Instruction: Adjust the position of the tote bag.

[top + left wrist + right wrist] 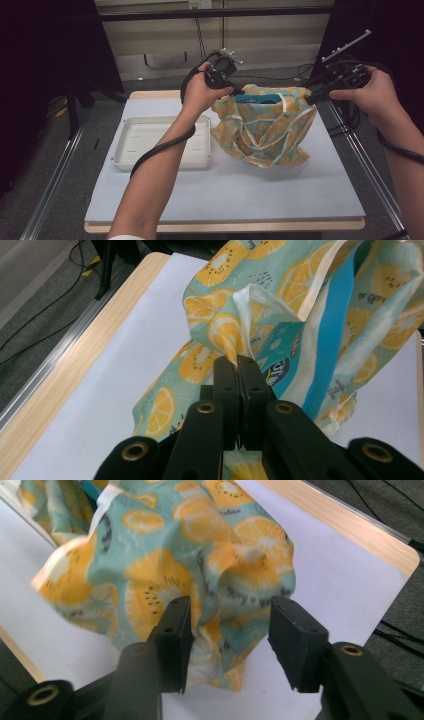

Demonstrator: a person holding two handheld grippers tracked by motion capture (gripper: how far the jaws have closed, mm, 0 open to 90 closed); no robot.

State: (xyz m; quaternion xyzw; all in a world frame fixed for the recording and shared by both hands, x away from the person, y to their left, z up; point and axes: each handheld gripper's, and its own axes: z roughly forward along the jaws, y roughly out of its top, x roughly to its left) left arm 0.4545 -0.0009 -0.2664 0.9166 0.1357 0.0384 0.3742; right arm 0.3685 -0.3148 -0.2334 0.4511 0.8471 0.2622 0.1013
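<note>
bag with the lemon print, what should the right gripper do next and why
Probably ease the right gripper forward and close on the bag rim. Its jaws stand apart with the cloth loose between them, not pinched, while the left gripper is clamped on the opposite edge. A blue box shows in the mouth; a white tray waits beside.

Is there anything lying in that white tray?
No, in the high view the tray shows a bare white floor, while the bag sits beside it on the table.
</note>
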